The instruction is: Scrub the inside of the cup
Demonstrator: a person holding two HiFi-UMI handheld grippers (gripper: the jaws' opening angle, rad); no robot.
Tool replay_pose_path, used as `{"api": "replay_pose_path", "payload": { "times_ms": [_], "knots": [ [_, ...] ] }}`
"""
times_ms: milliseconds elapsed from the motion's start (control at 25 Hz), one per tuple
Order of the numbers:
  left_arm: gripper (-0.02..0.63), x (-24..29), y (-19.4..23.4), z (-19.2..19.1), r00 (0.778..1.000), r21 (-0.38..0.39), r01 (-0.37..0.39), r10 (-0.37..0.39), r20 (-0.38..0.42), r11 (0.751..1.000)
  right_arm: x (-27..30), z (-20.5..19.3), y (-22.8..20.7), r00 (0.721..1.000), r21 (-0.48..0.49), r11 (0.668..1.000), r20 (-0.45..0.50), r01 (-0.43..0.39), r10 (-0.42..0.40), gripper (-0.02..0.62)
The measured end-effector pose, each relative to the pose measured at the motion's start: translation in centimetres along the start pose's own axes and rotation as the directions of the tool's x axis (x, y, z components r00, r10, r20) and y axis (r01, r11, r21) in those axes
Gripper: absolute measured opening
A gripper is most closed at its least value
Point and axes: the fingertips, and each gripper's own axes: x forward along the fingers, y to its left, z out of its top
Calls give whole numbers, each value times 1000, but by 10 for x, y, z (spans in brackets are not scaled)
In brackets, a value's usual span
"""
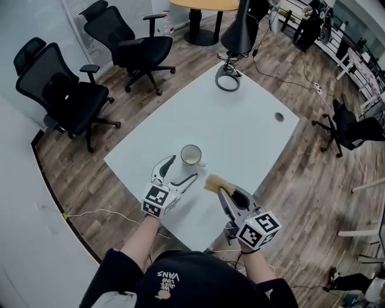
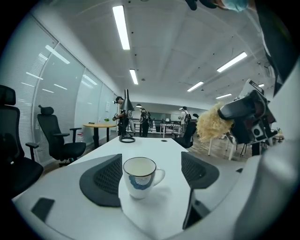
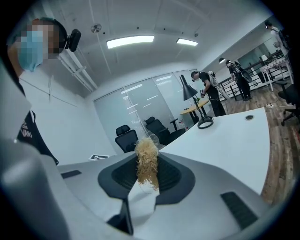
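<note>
A white cup (image 1: 191, 155) with a blue pattern and a dark rim stands upright on the white table (image 1: 252, 126), its handle to the right. In the left gripper view the cup (image 2: 139, 177) sits between the open jaws, a little ahead of them and untouched. My left gripper (image 1: 178, 170) is open just short of the cup. My right gripper (image 1: 218, 187) is shut on a tan fibrous scrubber (image 1: 214, 183), held above the table to the right of the cup. The scrubber (image 3: 147, 165) sticks up from the closed jaws; it also shows as a pale tuft (image 2: 213, 123).
A grey ring-shaped lamp base (image 1: 227, 81) stands at the table's far end, with a round cable port (image 1: 279, 117) to the right. Black office chairs (image 1: 66, 96) stand to the left on the wooden floor. A round wooden table (image 1: 201, 6) is at the back.
</note>
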Motion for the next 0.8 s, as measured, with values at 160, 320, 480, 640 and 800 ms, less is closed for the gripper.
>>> {"api": "replay_pose_path", "payload": {
  "times_ms": [160, 320, 480, 640, 800],
  "knots": [
    [312, -20, -13, 10, 1000, 39, -8, 8, 2, 999, 0, 0, 6, 1000, -20, 999, 3, -26, 26, 92],
    [214, -38, -25, 22, 999, 54, -32, 31, 19, 998, -3, 1, 12, 999, -35, 998, 6, -49, 49, 92],
    [149, -57, -31, 34, 997, 52, -68, 67, 29, 996, -4, 3, 19, 998, -46, 997, 12, -68, 69, 92],
    [88, -73, -44, 43, 995, 86, -95, 92, 40, 992, -7, 3, 24, 996, -56, 994, 17, -92, 93, 92],
    [43, -89, -55, 51, 991, 72, -125, 121, 58, 990, -12, 4, 30, 994, -69, 991, 11, -111, 112, 92]
  ]
}}
